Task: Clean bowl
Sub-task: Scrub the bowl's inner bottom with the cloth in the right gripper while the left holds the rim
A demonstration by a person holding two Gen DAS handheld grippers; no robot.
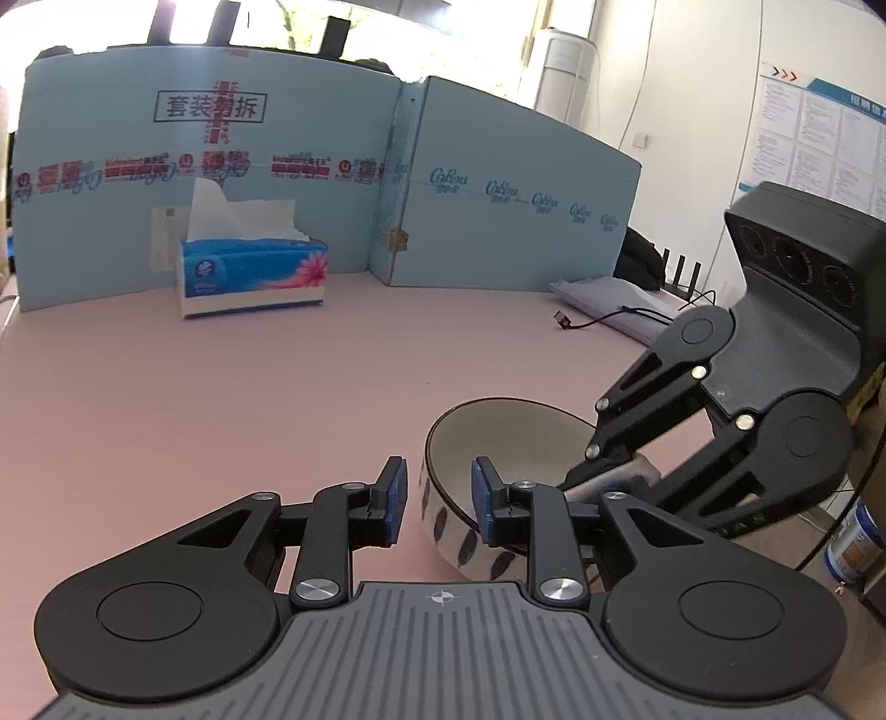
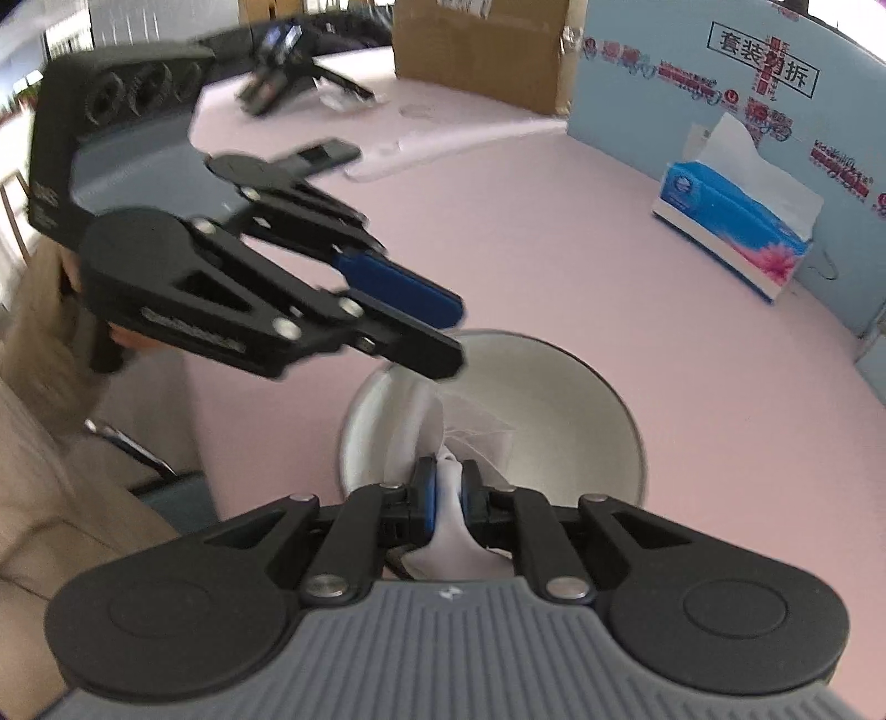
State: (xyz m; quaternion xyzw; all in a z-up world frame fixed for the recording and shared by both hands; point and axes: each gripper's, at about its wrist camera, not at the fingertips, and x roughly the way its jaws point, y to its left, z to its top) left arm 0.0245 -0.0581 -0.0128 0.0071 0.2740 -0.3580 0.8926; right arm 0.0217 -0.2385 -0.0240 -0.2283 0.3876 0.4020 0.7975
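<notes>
The bowl (image 1: 498, 437), grey inside with dark spots on its pale outer wall, stands on the pink table. My left gripper (image 1: 437, 498) straddles the bowl's near rim. One blue pad is outside and one inside, and a thin gap shows between the outer pad and the wall. From the right wrist, the bowl (image 2: 559, 399) lies just below. My right gripper (image 2: 447, 487) is shut on a white tissue (image 2: 476, 432) that spreads against the bowl's inner wall. The left gripper (image 2: 459, 332) reaches the far rim there. The right gripper (image 1: 626, 476) dips into the bowl from the right, its tips hidden.
A blue tissue box (image 1: 252, 271) stands at the back by a blue cardboard screen (image 1: 221, 166). A black cable (image 1: 609, 318) and papers lie far right. A brown carton (image 2: 482, 44) and dark gadgets sit beyond. A beige sleeve (image 2: 55, 443) is at the left.
</notes>
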